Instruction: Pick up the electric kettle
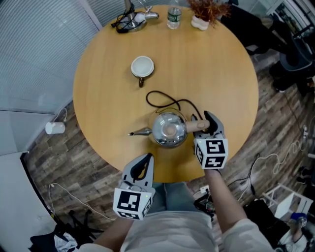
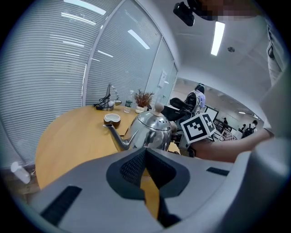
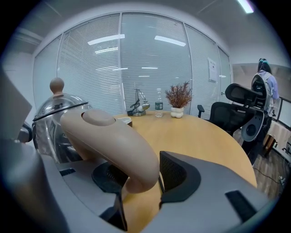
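Blinds and glass walls close in a round wooden surface [image 1: 221, 74], seen from steeply above. Nearest, at its front edge, the left hand-held gripper [image 1: 143, 165] hangs clenched on nothing, its pads pressed together, clear of everything. Just beyond and to the right, the right hand-held gripper [image 1: 210, 125] is grasping the pale, rounded handle [image 1: 194, 126] of the steel kettle [image 1: 169, 129], which stands upright on the surface near the front edge, spout [image 1: 140, 132] pointing left. The grip sits toward the outer end of that handle, so the whole body hangs off to one side. On a lift the weight could twist the smooth handle between the pads, dipping the spout or letting the kettle slip free. A black cord [image 1: 162, 96] loops behind the kettle and seems to end by the handle. If it is attached, it could drag or catch as the kettle rises. Further back stands a white cup [image 1: 142, 67], well apart and unlikely to be struck. At the far rim are a bottle [image 1: 173, 17] and a small plant [image 1: 206, 12].
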Motion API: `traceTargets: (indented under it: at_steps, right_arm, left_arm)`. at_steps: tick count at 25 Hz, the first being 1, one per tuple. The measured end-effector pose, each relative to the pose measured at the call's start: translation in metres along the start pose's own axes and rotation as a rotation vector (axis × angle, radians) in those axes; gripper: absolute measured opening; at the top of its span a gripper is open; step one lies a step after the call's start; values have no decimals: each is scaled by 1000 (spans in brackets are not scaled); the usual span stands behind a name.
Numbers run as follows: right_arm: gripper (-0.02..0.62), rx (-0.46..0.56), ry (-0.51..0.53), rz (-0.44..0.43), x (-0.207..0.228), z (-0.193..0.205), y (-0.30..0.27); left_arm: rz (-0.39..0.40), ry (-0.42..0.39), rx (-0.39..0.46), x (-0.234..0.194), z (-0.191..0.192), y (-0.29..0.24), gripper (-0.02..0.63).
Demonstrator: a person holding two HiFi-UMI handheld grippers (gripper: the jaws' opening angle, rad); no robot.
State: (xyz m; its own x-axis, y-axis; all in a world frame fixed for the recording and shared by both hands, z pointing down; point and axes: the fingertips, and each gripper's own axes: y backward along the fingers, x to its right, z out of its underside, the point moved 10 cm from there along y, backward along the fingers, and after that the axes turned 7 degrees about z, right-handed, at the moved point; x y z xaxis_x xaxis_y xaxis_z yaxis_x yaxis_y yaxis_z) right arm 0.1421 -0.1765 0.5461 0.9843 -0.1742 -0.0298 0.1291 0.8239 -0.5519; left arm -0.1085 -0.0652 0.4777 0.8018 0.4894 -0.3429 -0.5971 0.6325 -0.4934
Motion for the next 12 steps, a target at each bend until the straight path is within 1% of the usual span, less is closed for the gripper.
traceTargets:
  at_steps: [2,3,4,5,12]
  right_arm:
    - [197,0,0,2,-1,0,-1]
    - [176,1,1,3,-2,0,-2]
    - [139,3,4,5,-3,0,-2]
    - [115,5,6,7,-4,0,-2]
    - [106,18,-16,11,-3,2,-3]
  left_arm:
    - [-3,0,1,-1,1,0,3]
    - [-5,-1,-1,-2,1,1,3]
    - [-8,-2,-6,-2,1,1,3]
    - [-10,-6,-14,-2,2,2,3]
    - [-26,4,-19,-5,6,4,3]
